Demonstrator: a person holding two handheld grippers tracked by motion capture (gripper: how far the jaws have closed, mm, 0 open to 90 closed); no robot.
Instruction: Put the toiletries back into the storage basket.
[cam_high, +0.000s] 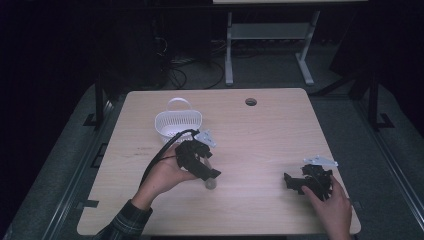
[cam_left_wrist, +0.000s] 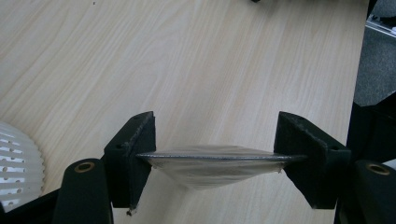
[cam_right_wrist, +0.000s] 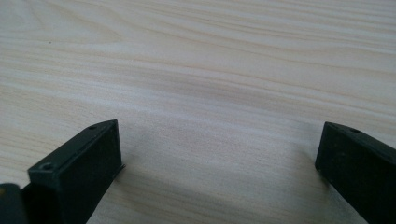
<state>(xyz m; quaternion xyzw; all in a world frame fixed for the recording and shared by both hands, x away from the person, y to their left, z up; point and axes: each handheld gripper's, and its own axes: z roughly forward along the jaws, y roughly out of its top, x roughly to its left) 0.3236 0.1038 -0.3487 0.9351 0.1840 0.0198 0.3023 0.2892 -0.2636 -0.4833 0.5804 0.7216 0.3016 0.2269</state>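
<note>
My left gripper (cam_high: 209, 172) is just left of the table's middle, in front of the white basket (cam_high: 177, 123). It is shut on a clear shallow dish (cam_left_wrist: 212, 164), whose thin rim spans edge to edge between the two black jaws and whose rounded belly hangs toward the wood. From above the dish (cam_high: 210, 184) is a small pale round shape under the jaws. My right gripper (cam_high: 296, 183) rests low over the table at the front right, open. In the right gripper view its jaws (cam_right_wrist: 219, 140) stand wide apart with bare wood between them.
The basket's slotted wall (cam_left_wrist: 17, 168) is close on the left in the left gripper view. The light wooden table (cam_high: 260, 135) has a round cable hole (cam_high: 251, 102) near its far edge. A white desk frame (cam_high: 229, 50) and cables stand on the floor behind.
</note>
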